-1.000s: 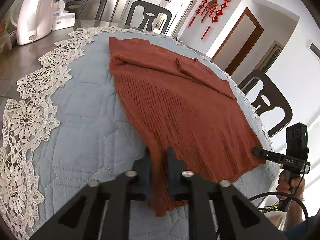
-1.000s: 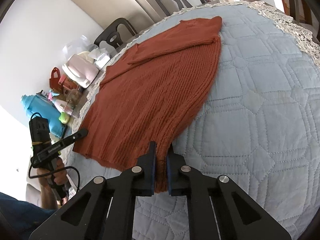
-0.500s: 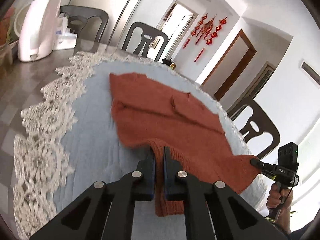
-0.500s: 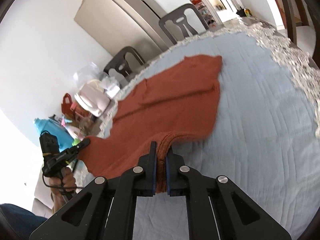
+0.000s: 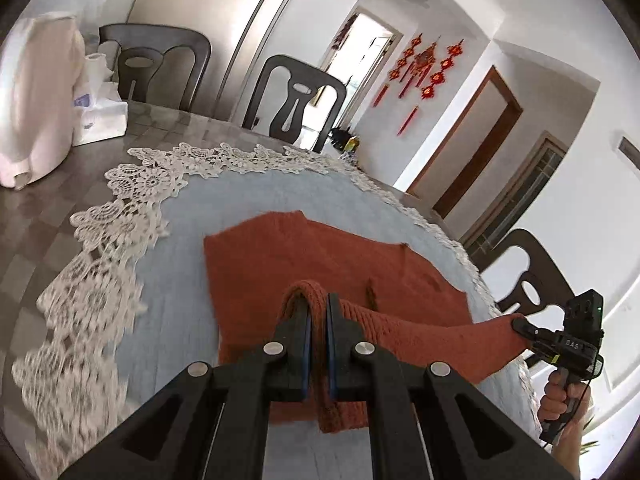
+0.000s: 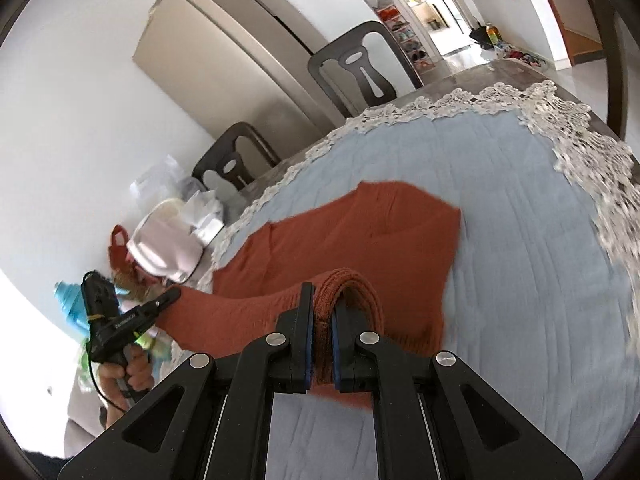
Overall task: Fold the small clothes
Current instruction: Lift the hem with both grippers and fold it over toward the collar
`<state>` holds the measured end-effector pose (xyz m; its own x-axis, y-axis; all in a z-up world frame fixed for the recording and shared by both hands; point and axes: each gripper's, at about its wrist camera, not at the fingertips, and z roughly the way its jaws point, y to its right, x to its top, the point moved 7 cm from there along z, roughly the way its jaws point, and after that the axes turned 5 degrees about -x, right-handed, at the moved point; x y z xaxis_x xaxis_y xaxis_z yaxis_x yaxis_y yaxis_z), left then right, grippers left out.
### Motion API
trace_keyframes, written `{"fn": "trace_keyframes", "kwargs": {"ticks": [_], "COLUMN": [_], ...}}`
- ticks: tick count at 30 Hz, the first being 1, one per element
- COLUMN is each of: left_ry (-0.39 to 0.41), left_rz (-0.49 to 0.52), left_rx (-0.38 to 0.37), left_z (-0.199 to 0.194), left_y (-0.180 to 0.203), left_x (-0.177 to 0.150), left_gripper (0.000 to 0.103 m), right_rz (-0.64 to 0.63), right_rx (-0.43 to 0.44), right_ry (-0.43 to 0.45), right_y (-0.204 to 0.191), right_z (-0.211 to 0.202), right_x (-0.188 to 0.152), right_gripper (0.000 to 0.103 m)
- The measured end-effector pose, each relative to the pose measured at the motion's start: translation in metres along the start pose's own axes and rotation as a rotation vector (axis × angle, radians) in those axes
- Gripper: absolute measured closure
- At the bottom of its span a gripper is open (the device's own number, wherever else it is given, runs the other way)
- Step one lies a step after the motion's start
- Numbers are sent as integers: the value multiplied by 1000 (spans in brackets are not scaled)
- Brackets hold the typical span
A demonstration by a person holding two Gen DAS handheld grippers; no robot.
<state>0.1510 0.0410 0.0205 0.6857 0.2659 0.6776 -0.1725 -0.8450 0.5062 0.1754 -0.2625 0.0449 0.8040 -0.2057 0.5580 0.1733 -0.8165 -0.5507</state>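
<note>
A rust-orange knit sweater (image 5: 280,256) lies on the blue quilted mat, its near hem lifted off the mat. My left gripper (image 5: 318,312) is shut on one bottom corner of the hem. My right gripper (image 6: 323,308) is shut on the other corner; it also shows in the left wrist view (image 5: 520,326) at the right, with the hem stretched between the two. The left gripper shows in the right wrist view (image 6: 170,298). The sweater's far part (image 6: 384,220) rests flat, sleeves folded in.
The blue mat (image 5: 240,196) has a white lace border (image 5: 116,224) over a dark table. A white appliance (image 5: 36,96) and a tissue pack (image 5: 96,112) stand at the far left. Dark chairs (image 5: 296,96) surround the table. Bottles and bags (image 6: 68,300) crowd the table's end.
Both grippers have lifted the sweater's bottom hem off the mat and carried it up and forward over the body. The flat part in view has shortened.
</note>
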Motion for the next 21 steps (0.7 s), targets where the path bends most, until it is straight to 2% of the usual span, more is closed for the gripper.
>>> {"fn": "trace_keyframes", "kwargs": {"ticks": [6, 11, 17, 21], "left_ry": [-46, -108, -110, -126], "left_rz": [-37, -116, -141, -220], "left_rx": [14, 47, 19, -6], "left_z": [42, 72, 75, 85], "left_y": [-17, -46, -46, -54], "left_x": [17, 9, 13, 24], "left_gripper": [95, 95, 95, 95], "right_rz": [55, 106, 136, 227], "right_rx": [-10, -29, 17, 33], "right_ry": [-41, -106, -95, -153], "right_y": [21, 40, 36, 47], "right_z": [37, 65, 72, 91], "right_x": [21, 20, 41, 48], "right_gripper": [96, 96, 95, 94]}}
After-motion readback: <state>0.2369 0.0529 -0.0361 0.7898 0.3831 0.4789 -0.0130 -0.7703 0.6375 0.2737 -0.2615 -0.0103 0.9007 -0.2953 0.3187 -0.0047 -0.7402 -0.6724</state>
